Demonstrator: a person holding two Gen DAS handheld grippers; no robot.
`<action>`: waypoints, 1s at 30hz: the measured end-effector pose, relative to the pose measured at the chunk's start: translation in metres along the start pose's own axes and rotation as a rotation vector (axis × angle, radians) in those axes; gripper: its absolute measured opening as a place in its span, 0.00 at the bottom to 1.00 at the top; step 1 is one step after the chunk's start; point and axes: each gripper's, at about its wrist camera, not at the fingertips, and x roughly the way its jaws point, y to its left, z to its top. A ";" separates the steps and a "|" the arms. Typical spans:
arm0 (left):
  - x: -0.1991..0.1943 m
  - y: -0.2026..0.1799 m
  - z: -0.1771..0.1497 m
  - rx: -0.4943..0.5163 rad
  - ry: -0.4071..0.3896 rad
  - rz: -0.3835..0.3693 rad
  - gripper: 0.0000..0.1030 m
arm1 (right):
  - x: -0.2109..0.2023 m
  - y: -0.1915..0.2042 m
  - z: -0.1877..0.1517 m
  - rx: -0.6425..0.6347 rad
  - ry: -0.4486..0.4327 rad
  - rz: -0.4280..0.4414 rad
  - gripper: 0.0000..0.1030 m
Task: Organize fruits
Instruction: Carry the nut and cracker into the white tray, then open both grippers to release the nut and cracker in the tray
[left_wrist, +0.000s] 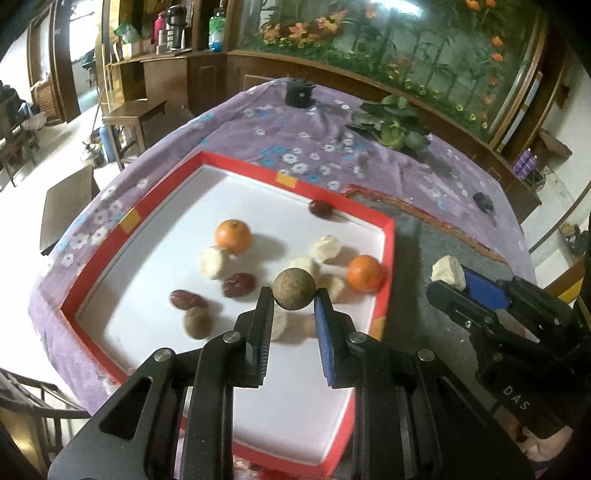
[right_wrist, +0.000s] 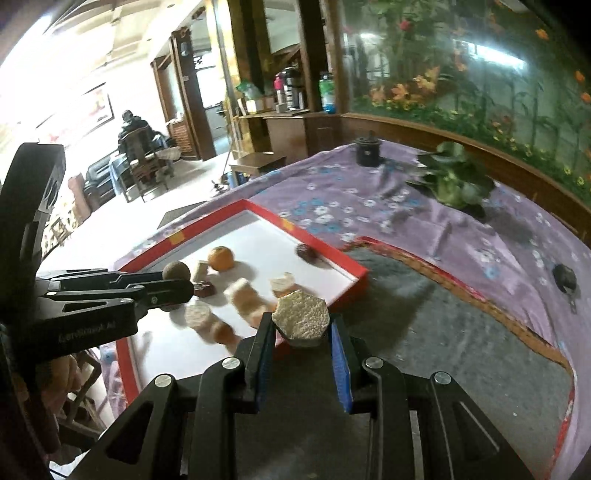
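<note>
A rough, matte brown ball (left_wrist: 294, 288), round and sort of cork-textured, is pinched between the tips of the left tool (left_wrist: 294, 295), with the jaws narrowed right down onto it. It's held above the red-rimmed tray (left_wrist: 387, 236), whose floor is smooth and white.

Scattered in the tray are two glossy oranges (left_wrist: 233, 236) (left_wrist: 365, 273), wrinkly dark-red dates (left_wrist: 239, 284) and pale, faceted peeled chunks (left_wrist: 214, 262). One date (left_wrist: 320, 209) sits off by the far rim at about 12 o'clock from the ball.

A pale, grainy hexagonal piece (right_wrist: 300, 322) is gripped by the right tool (right_wrist: 301, 328), closed to a medium gap on its flat sides. It's carried just outside the tray's near corner, over a grey fuzzy mat (right_wrist: 436, 325).

The tabletop is covered with a purple floral cloth (left_wrist: 295, 129), soft and creased. A leafy green thing (left_wrist: 391, 123) is seen at 1 o'clock, possibly a vegetable, though the view is too blurry to be sure.
</note>
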 end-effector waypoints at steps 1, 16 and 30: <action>0.000 0.002 -0.001 0.000 0.002 0.005 0.21 | 0.003 0.004 0.002 -0.006 0.003 0.007 0.27; 0.017 0.020 -0.022 0.000 0.069 0.030 0.21 | 0.052 0.033 0.008 -0.058 0.098 0.074 0.27; 0.021 0.018 -0.029 0.009 0.040 0.108 0.21 | 0.066 0.046 -0.008 -0.089 0.160 0.103 0.27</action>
